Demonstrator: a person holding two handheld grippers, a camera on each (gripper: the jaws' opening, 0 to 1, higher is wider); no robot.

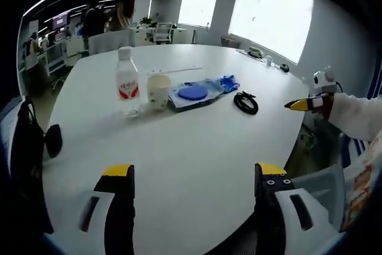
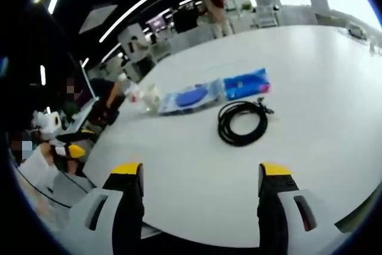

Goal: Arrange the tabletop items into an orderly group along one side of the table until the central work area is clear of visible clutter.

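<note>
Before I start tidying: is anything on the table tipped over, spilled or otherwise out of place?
Nothing looks spilled or tipped. The water bottle and paper cup stand upright beside the clear bag with the blue disc. The black cable lies coiled apart from that cluster, so it is the one loose item.

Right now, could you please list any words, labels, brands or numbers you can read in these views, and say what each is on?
None can be read.
Water bottle: red and white label, print too blurred.
Paper cup: faint marks, too small.
Blue packet: printing blurred.
</note>
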